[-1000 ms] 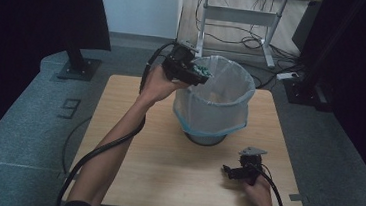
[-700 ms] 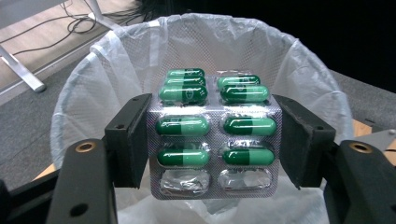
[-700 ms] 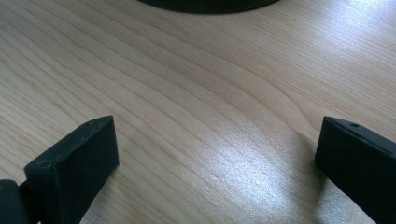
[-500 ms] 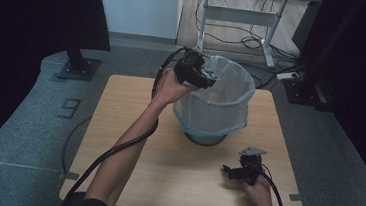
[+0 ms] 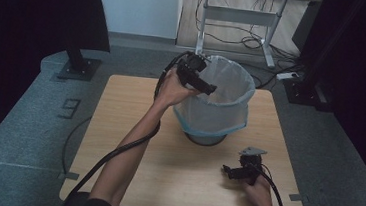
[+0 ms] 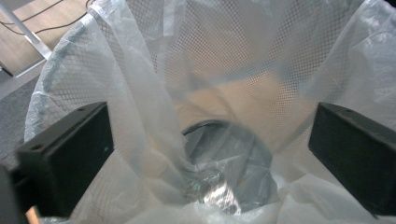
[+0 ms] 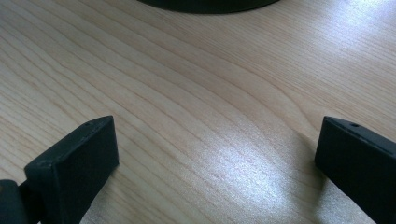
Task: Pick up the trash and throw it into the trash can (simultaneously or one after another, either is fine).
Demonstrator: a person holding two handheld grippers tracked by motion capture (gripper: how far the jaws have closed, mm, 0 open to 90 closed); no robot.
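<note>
In the upper middle of the high view, our left gripper [image 5: 204, 83] has come over the near-left rim of the mesh bin [image 5: 218, 103], and its jaws have just been opening; they now stand wide with nothing between them. In the left gripper view a crumpled wad [image 6: 212, 189] lies at the bottom of the liner bag [image 6: 140, 116], so we judge the drop done. At lower right, our right gripper [image 5: 229, 171] rests low over the table [image 5: 120, 107], its 2 jaws wide and empty.
</note>
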